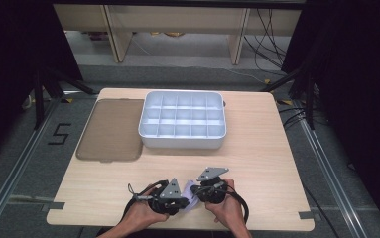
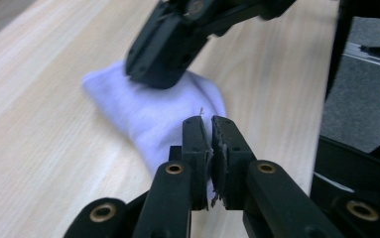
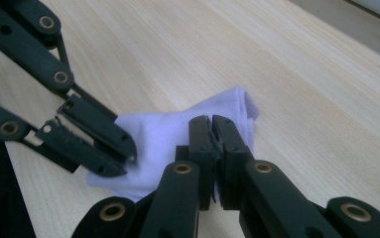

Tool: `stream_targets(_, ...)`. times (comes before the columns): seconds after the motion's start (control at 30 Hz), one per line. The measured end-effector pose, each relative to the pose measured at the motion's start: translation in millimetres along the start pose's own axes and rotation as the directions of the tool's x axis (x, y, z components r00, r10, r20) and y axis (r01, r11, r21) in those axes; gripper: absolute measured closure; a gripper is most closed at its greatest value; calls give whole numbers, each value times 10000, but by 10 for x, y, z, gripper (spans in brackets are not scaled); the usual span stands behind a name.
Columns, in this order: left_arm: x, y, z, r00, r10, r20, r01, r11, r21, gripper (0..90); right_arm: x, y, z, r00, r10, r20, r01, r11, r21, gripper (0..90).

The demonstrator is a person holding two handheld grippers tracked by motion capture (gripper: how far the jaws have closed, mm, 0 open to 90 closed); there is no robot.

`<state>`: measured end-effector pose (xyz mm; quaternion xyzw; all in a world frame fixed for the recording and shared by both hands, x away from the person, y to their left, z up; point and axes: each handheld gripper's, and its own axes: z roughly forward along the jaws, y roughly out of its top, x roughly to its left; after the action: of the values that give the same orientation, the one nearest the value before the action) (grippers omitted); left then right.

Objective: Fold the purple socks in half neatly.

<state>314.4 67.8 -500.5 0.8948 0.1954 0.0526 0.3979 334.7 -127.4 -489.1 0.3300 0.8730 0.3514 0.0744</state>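
- In the high view the white cloth (image 1: 190,196) is mostly hidden between the two grippers, near the table's (image 1: 257,148) front edge.
- Its long axis runs between the grippers; which end leads I cannot tell.
- Left gripper (image 2: 206,121): jaws clamped on a cloth edge.
- Right gripper (image 3: 211,120): jaws together, pinching the cloth's other side.
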Motion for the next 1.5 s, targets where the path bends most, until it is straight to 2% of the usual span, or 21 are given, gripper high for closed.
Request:
stream_targets(0.07, 22, -12, -25, 10000, 4, -32, -4, 9999, 101, 839, -1, -13, 1, 10000, -48, 80, 48, 10000, -33, 880)
stream_targets(0.1, 22, -17, -18, 9999, -56, -109, 55, 10000, -62, 839, 18, -17, -5, 9999, 16, 102, -17, 10000, 37, 882)
stream_targets(0.13, 43, -21, -30, 9998, 141, -144, -140, 9999, 62, 838, 28, -24, 0, 9999, -26, 114, 27, 10000, -12, 884)
stream_targets(0.17, 36, -30, -22, 9998, -138, -117, 137, 9999, -93, 839, 23, -23, -4, 9997, -230, 90, 230, 9997, 72, 888)
stream_targets(0.2, 67, -31, -34, 9999, 115, -52, -115, 9999, 58, 840, 21, -31, 1, 9998, -168, 90, 168, 9998, 72, 892)
stream_targets(0.27, 57, -38, -27, 9996, -82, -263, 81, 10000, -41, 841, 15, -53, 3, 10000, -56, 68, 56, 10000, 0, 899)
stream_targets(0.37, 63, -41, -32, 9997, 40, -234, -38, 10000, 67, 843, 30, -64, -2, 9998, -18, 178, 18, 10000, 25, 900)
stream_targets(0.43, 65, -38, -36, 9989, 357, -306, -355, 9994, 55, 844, 26, -61, -6, 9999, -89, 128, 89, 10000, 29, 900)
stream_targets(0.53, 83, -41, -32, 9994, 231, -270, -231, 9997, 16, 843, 28, -60, -29, 10000, 99, 6, -99, 9999, -131, 895)
stream_targets(0.57, 86, -44, -43, 9998, 96, -199, -94, 9999, 139, 843, 16, -53, -49, 9999, 100, -47, -101, 9996, -256, 884)
stream_targets(0.6, 89, -46, -29, 9998, 47, -206, -49, 9999, -94, 844, 12, -37, -81, 9997, 231, -87, -234, 9992, -315, 873)
stream_targets(0.67, 85, -47, -30, 9998, 39, -205, -41, 10000, -82, 843, -15, -3, -127, 9995, 280, 157, -271, 9982, -527, 845)
stream_targets(0.7, 87, -50, -38, 9996, 116, -247, -114, 9999, 108, 843, -40, 15, -149, 9996, 163, 233, -153, 9990, -418, 828)
stream_targets(0.8, 79, -48, -32, 9996, 129, -249, -128, 9999, 36, 843, -106, 62, -153, 9989, 394, 253, -386, 9988, -311, 716)
stream_targets(0.83, 87, -45, -34, 9993, 289, -239, -288, 9996, 54, 843, -124, 69, -138, 9983, 489, 332, -475, 9980, -426, 670)
stream_targets(0.97, 84, -46, -34, 9998, 122, -166, -120, 9999, 91, 842, -133, 95, -81, 9973, 720, -118, -720, 9974, 7, 512)
stream_targets(1.0, 80, -45, -28, 9995, 188, -253, -189, 9998, -30, 842, -141, 100, -73, 9972, 709, -225, -700, 9968, 384, 483)
stream_targets(1.17, 79, -47, -29, 9995, 186, -268, -187, 9998, -40, 840, -228, 87, 87, 9940, 983, -476, -942, 9922, 820, 408)
stream_targets(1.27, 86, -45, -35, 9994, 269, -210, -268, 9996, 47, 839, -271, 88, 109, 9897, 1235, -729, -1156, 9878, 1042, 415)
stream_targets(1.4, 98, -44, -42, 9990, 397, -224, -393, 9991, 168, 837, -289, 94, 143, 9880, 1108, -1077, -980, 9883, 1171, 449)
stream_targets(1.5, 94, -46, -47, 9996, 204, -211, -199, 9996, 220, 835, -322, 88, 161, 9841, 1160, -1342, -1006, 9881, 1162, 479)
